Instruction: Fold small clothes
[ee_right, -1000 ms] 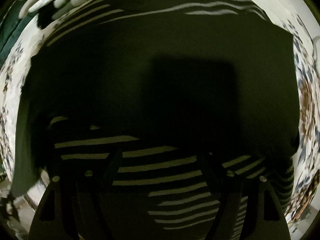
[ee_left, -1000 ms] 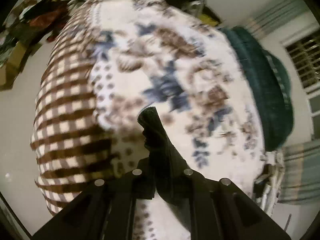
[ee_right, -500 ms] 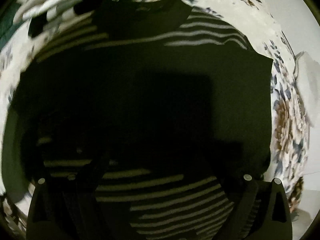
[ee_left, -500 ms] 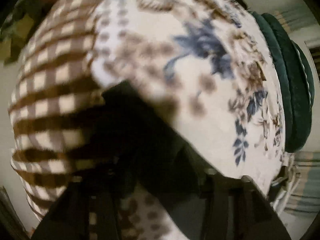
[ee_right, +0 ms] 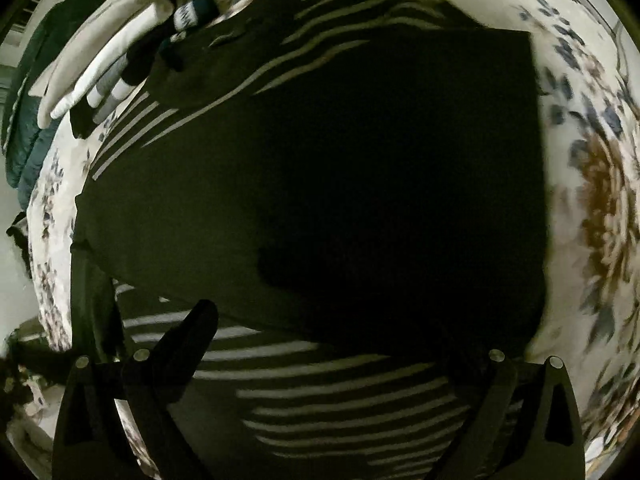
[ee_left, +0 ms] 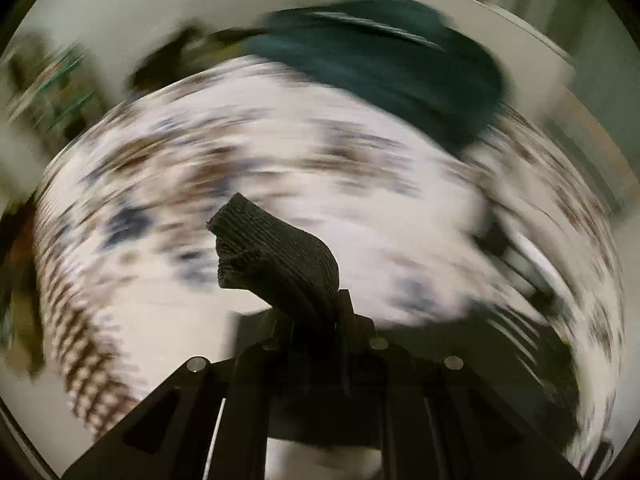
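Ribbed black knit (ee_left: 280, 256) in left claw (ee_left: 316, 320)

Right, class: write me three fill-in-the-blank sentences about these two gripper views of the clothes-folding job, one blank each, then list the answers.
1. The left gripper is shut on a piece of black ribbed ______.
2. The dark garment spread under the right gripper carries pale ______ across it.
3. The right gripper's jaws stand wide ______.
4. The garment lies on a blanket with a ______ print.

Missing words: fabric; stripes; open; floral
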Tool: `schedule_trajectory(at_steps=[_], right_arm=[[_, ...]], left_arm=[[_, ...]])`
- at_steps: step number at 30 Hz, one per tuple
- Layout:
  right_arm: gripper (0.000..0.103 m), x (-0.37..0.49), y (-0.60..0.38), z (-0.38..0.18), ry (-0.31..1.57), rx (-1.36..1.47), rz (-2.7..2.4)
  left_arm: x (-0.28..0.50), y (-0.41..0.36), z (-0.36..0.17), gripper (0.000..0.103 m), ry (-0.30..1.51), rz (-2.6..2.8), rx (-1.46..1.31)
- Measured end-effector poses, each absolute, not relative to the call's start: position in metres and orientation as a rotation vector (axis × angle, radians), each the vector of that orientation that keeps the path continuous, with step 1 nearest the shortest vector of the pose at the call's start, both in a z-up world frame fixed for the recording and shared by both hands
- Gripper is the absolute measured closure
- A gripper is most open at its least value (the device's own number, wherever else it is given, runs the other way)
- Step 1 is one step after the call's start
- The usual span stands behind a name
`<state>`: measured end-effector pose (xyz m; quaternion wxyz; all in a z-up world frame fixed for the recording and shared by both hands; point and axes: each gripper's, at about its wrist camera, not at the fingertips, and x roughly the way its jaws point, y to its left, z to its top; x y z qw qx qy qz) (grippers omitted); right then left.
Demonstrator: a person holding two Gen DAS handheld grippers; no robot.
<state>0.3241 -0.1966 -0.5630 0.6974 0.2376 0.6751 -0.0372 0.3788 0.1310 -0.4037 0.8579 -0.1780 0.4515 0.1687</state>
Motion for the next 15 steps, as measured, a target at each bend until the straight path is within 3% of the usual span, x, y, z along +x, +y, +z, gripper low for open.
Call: schedule_trajectory(at_steps=[9,15], right_arm=[[0.001,0.371,-0.329,-0.556,1.478,0.611,-0.108],[0.001,0.356,-0.385,-0.555,1.462,0.604,-0.155]], left_arm=[[0.422,-0.176,-0.412,0.094,1.052,-0.182,-0.178],[0.420,-0.271,-0.419,0.090,1.091,-0.362,-0.077]])
